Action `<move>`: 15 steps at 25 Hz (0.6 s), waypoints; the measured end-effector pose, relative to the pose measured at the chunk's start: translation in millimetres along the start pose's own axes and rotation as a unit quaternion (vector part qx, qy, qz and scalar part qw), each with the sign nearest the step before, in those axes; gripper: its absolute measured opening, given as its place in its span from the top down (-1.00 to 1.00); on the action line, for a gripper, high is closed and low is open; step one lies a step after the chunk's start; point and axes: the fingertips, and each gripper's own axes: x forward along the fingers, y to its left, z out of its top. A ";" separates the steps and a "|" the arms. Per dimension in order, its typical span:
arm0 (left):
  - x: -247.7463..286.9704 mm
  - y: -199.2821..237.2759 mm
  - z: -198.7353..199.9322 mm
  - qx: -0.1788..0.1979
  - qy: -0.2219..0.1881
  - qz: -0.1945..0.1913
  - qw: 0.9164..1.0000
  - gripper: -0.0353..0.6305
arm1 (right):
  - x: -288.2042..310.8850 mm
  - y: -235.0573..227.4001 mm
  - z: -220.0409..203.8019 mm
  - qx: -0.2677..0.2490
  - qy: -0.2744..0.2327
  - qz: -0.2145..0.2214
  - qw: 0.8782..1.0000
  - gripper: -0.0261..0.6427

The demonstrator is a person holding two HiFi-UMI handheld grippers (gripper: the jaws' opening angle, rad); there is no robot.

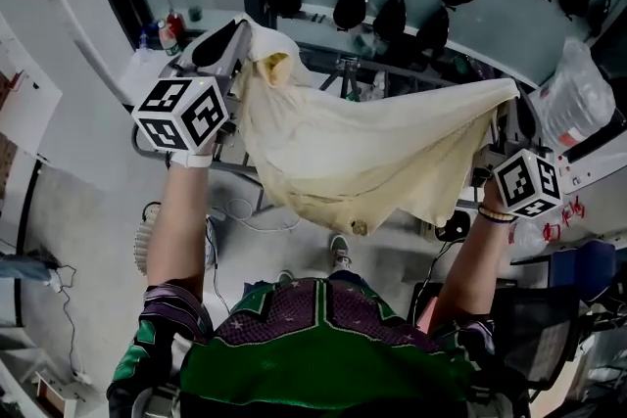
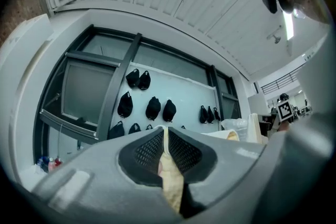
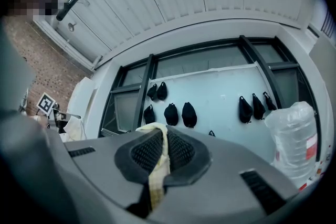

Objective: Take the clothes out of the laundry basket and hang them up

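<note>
Three cameras: one on the person's head, one riding each claw.

From the head view I look steeply down past the forearms (image 1: 181,220), close on the left claw (image 1: 235,36) and the right claw (image 1: 511,105). Each gripper view sits just behind its own jaws, facing out and slightly up. All three share the far wall of black caps (image 1: 500,15). The left gripper view also catches the right claw's marker cube (image 2: 284,110), and the right gripper view the left claw's marker cube (image 3: 46,104).

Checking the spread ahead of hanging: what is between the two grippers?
A cream garment sags, spread out, between the left gripper and the right gripper, each shut on an edge of it. The head view shows this.
</note>
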 end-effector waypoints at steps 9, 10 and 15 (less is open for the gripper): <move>112.9 -76.4 -27.7 0.001 0.027 -0.050 0.998 0.79 | 53.9 -76.4 -18.8 0.014 0.017 0.008 1.000 0.92; 123.4 -82.6 -33.0 0.000 0.031 -0.054 0.998 0.79 | 59.8 -83.5 -23.6 0.015 0.022 0.009 1.000 0.92; 174.8 -104.1 -58.8 -0.001 0.051 -0.070 0.996 0.79 | 93.8 -107.9 -51.4 0.020 0.047 0.022 0.998 0.92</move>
